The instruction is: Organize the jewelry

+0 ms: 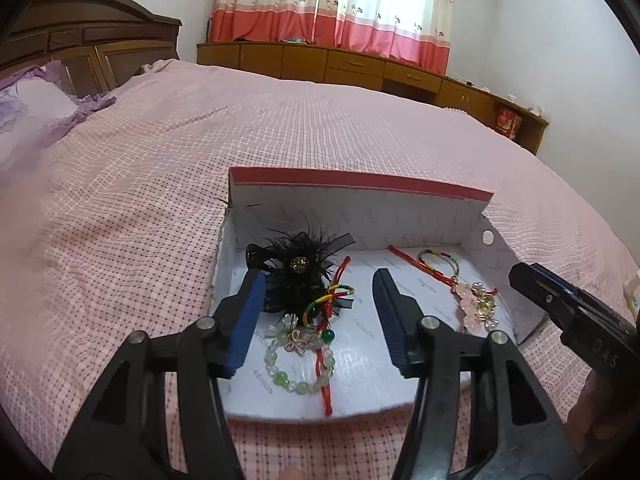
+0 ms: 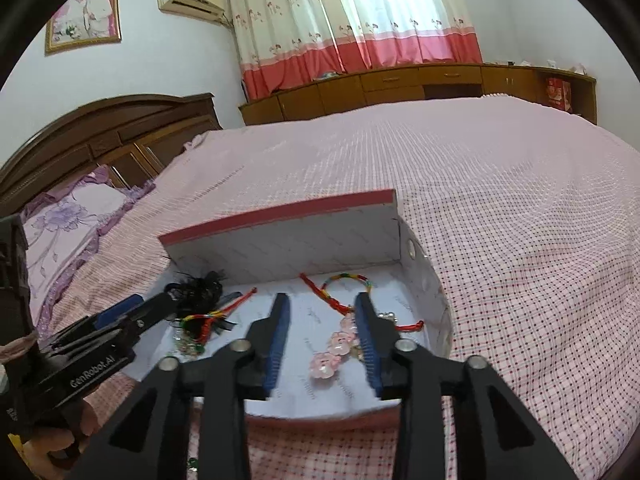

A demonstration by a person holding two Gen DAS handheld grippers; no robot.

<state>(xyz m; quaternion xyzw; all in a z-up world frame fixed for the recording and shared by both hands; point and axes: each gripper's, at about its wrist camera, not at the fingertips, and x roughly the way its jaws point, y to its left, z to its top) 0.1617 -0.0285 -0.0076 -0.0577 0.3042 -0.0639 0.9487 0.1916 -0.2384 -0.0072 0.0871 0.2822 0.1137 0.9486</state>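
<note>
The jewelry lies inside the open box (image 1: 360,216) on the bed (image 1: 160,184): feather clip (image 1: 296,268), bead bracelet (image 1: 298,356), flower charm (image 2: 334,350). Left hand-held gripper (image 1: 318,318) and right hand-held gripper (image 2: 322,340) both hover wide, empty. Sorting appears unfinished; pieces overlap.

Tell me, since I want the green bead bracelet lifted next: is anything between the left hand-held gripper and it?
Nothing blocks the open left hand-held gripper from above. But a red cord lies across the green bead bracelet, and the black feather hair clip touches its far edge inside the white box.
</note>
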